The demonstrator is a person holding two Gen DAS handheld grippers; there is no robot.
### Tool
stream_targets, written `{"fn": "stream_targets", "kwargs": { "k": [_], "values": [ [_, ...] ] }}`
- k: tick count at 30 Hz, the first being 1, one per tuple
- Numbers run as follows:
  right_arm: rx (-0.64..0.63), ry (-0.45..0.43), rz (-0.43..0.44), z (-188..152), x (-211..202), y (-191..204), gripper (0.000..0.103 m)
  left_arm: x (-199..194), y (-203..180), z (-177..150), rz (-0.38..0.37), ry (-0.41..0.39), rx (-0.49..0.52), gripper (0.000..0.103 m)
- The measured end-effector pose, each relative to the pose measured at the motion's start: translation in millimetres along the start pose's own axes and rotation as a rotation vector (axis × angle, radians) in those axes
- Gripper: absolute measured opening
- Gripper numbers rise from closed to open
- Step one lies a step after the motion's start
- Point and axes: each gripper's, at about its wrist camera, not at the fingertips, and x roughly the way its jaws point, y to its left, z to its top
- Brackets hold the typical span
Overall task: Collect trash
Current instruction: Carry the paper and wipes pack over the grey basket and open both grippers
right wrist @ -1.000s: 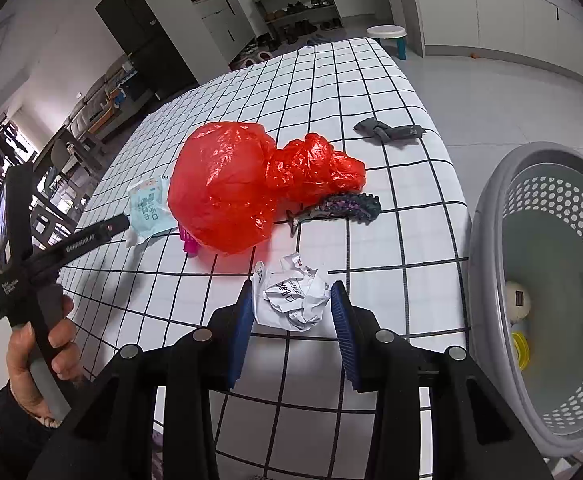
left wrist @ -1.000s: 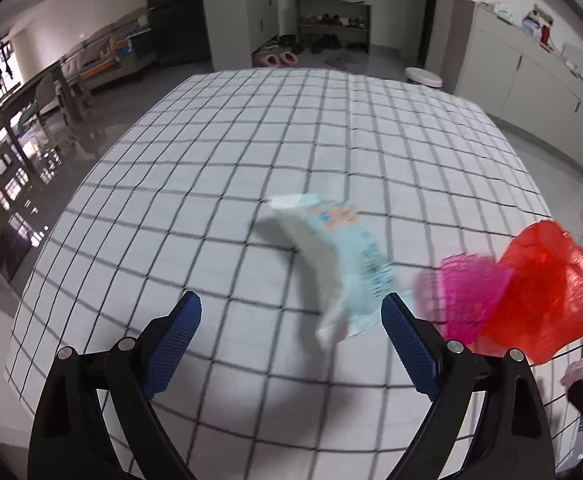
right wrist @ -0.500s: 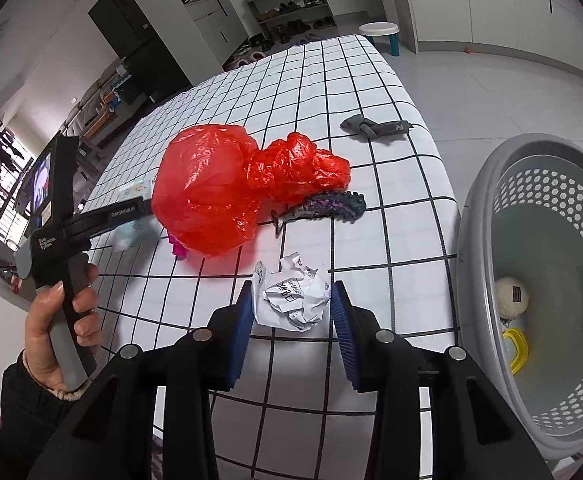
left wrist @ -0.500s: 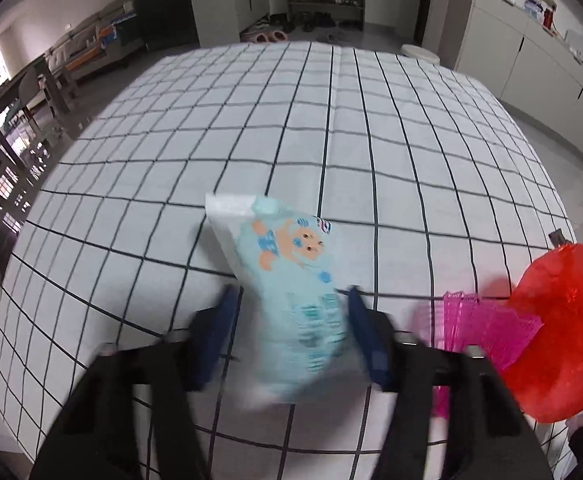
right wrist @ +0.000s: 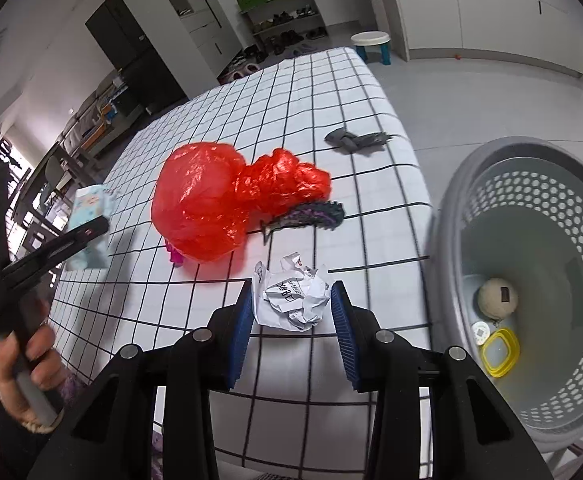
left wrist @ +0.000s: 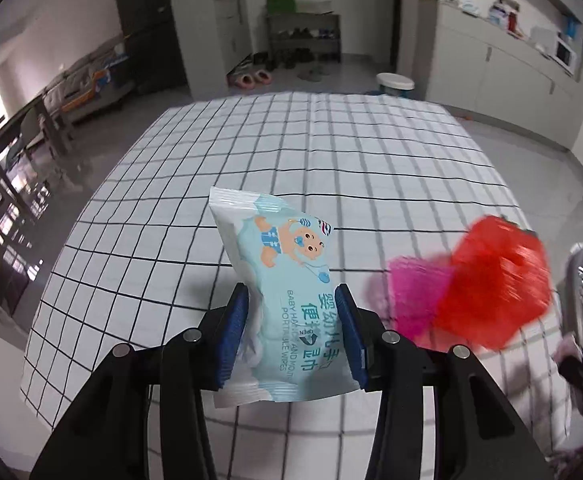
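Note:
My left gripper [left wrist: 291,332] is shut on a light blue baby wipes packet [left wrist: 287,304] and holds it above the checked tablecloth [left wrist: 331,168]. The packet also shows in the right wrist view [right wrist: 89,220], held by the left gripper [right wrist: 91,232]. My right gripper [right wrist: 291,320] is shut on a crumpled white paper ball [right wrist: 291,300] just above the table. A red plastic bag [right wrist: 219,204] lies mid-table, blurred in the left view [left wrist: 495,284], with a pink wrapper [left wrist: 415,296] beside it.
A grey perforated basket [right wrist: 531,280] stands off the table's right edge, holding a beige ball [right wrist: 497,298] and a yellow lid [right wrist: 499,352]. A dark purple scrap [right wrist: 311,216] and a grey rag [right wrist: 355,142] lie near the right edge.
My left gripper closed on the wipes packet and lifted it off the table. My right gripper stayed shut on the paper ball, shifting slightly.

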Motion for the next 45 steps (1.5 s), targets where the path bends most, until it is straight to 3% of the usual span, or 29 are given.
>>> {"fn": "stream_targets", "kwargs": {
  "k": [6, 11, 23, 31, 45],
  "values": [
    [0.045, -0.054, -0.032, -3, -29, -18, 0.038, -35, -33, -3, -0.098, -0.046, 0.063, 0.044],
    [0.100, -0.097, -0.075, -8, -55, -42, 0.038, -64, -80, -7, -0.223, -0.075, 0.161, 0.044],
    [0.196, -0.151, -0.232, -18, -114, -120, 0.038, -86, -195, -23, -0.428, -0.048, 0.342, 0.044],
    [0.239, -0.146, -0.239, -17, -115, -150, 0.038, -79, -251, -25, -0.473, -0.018, 0.419, 0.044],
    [0.322, -0.136, -0.216, -23, -105, -178, 0.038, -53, -298, -32, -0.494, 0.053, 0.457, 0.047]
  ]
}}
